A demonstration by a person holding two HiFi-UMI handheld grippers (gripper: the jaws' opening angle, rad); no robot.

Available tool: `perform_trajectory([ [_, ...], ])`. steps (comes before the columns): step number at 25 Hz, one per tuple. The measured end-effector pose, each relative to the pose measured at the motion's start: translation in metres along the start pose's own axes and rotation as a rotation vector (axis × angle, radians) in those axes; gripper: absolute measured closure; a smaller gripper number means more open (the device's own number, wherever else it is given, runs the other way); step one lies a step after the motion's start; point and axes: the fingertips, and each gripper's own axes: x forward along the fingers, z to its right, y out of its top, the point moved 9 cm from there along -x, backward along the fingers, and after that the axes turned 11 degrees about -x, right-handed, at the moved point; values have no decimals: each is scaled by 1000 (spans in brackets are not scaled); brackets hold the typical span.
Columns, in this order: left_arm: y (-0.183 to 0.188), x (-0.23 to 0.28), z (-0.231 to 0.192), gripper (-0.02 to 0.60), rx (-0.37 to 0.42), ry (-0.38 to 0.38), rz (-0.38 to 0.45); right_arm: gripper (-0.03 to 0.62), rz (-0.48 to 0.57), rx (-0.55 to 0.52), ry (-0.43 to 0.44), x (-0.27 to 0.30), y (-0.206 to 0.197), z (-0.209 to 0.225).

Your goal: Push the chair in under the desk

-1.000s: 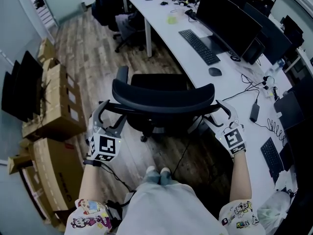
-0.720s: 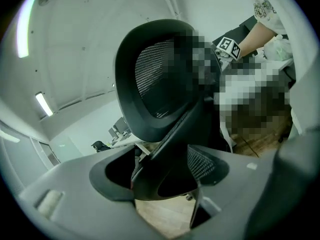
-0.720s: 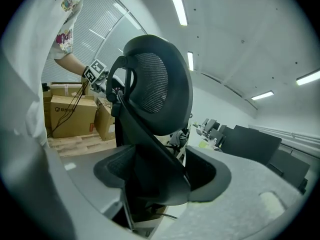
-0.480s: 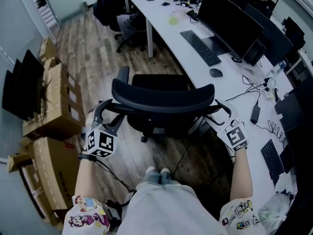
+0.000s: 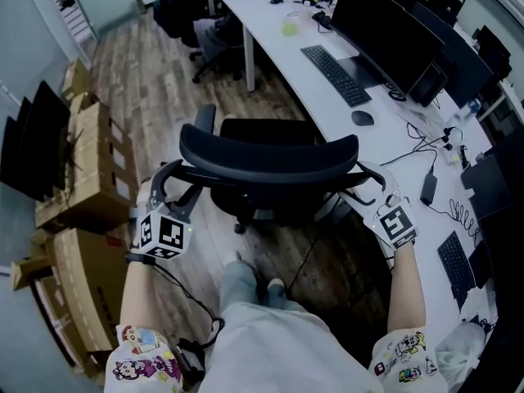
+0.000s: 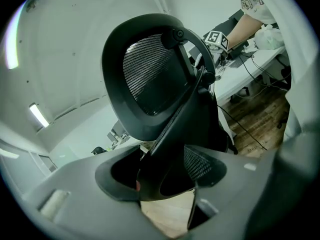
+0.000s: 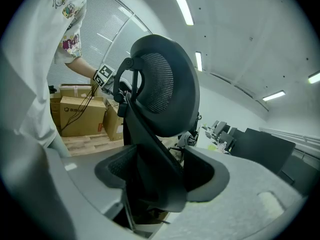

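Our left tongs [image 5: 176,183] and right tongs [image 5: 368,188] are closing round the chair [image 5: 270,150] back, not yet clamped; next we push it under the surface [image 5: 278,56].

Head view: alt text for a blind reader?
A person stands behind a black office chair, left gripper and right gripper straddling the two ends of its backrest frame, jaws closing around it. A white desk with keyboard and monitors lies ahead-right; cardboard boxes at left.
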Motion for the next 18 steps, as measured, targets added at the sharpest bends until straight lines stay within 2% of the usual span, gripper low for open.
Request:
perform_trajectory([
  [9,-5,31,-27,295,6,-21,27,303,-36,24,-23,21,0,12],
  [18,-19,68,-71,295,23,-67,40,312,-53,41,-52,57,9,24],
])
